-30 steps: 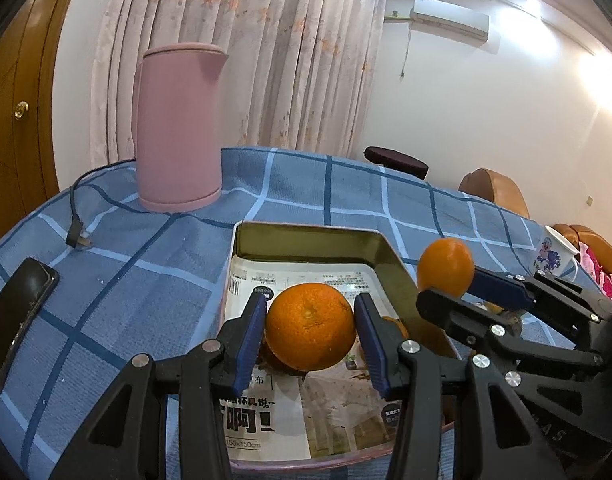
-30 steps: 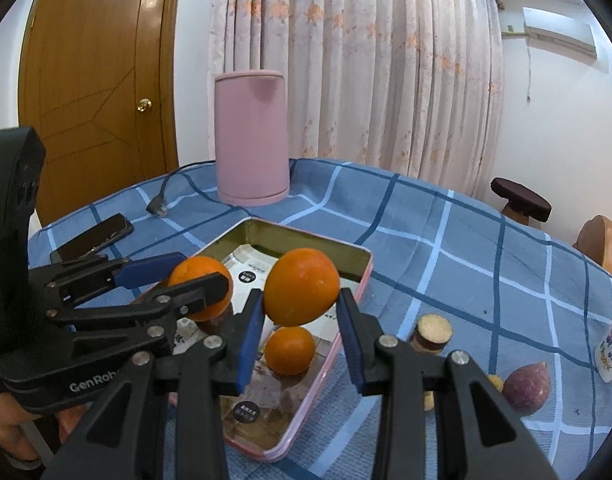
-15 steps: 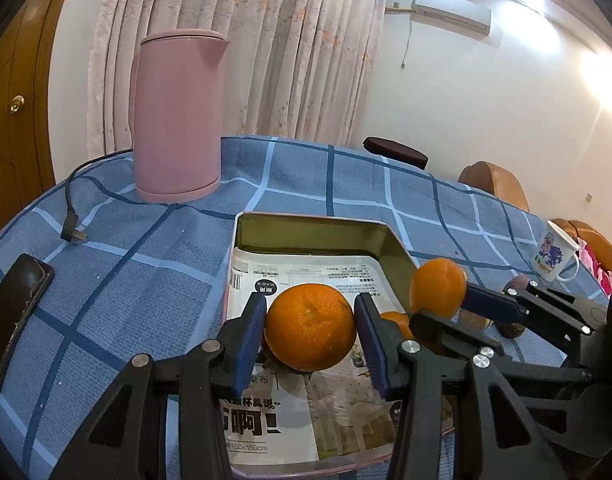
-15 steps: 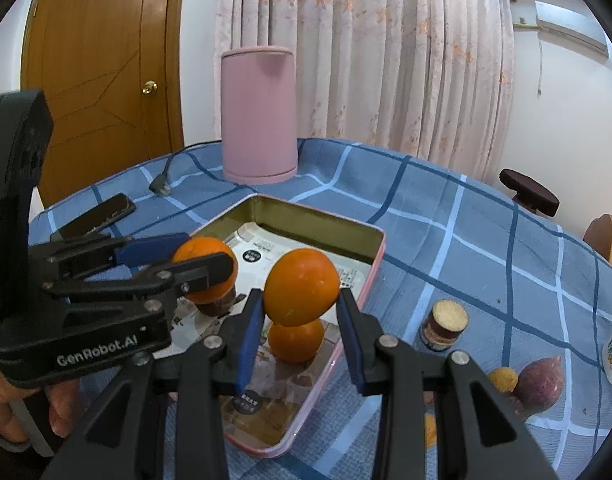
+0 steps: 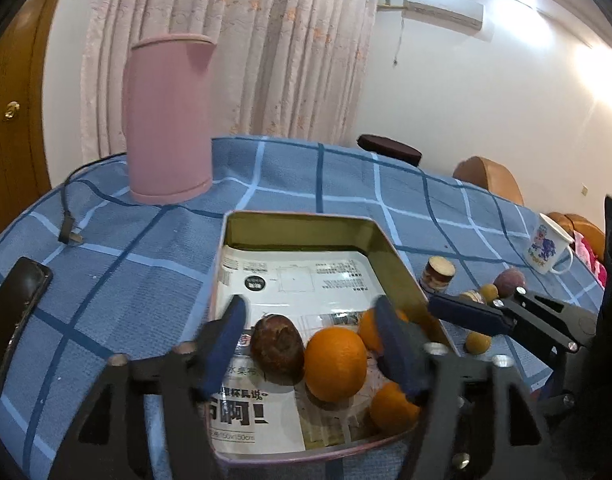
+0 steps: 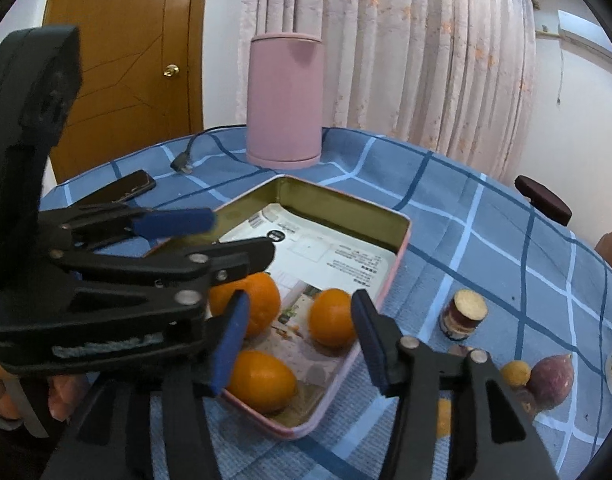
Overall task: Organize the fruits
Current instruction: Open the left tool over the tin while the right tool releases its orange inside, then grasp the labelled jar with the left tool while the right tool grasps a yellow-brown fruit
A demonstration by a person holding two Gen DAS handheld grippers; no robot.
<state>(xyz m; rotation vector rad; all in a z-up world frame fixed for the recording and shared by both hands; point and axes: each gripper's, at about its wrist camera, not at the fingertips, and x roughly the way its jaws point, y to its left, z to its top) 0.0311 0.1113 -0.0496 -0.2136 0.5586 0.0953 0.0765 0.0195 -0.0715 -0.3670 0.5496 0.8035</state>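
A pink-rimmed metal tray (image 5: 297, 220) (image 6: 346, 204) lined with printed paper holds three oranges and a brown fruit (image 5: 277, 348). My left gripper (image 5: 312, 340) (image 6: 239, 234) hangs over the tray with its jaws opening. A round orange (image 5: 334, 364) (image 6: 249, 304) lies on the paper below them, untouched by the pads. My right gripper (image 6: 299, 340) hovers over the tray's near right corner, its jaws also opening. An oval orange (image 6: 259, 380) (image 5: 390, 408) rests in that corner, free of the pads. A third orange (image 6: 330, 322) sits just beyond it.
A pink kettle (image 5: 167, 120) stands behind the tray, its plug (image 5: 69, 236) and a dark phone (image 5: 13, 312) to the left. Right of the tray lie a cut sweet potato (image 6: 464, 314), a purple one (image 6: 550, 376), a small yellow fruit (image 6: 514, 372) and a mug (image 5: 550, 248).
Both grippers have let go of their oranges, which now lie in the tray. The jaws of both have spread wider.
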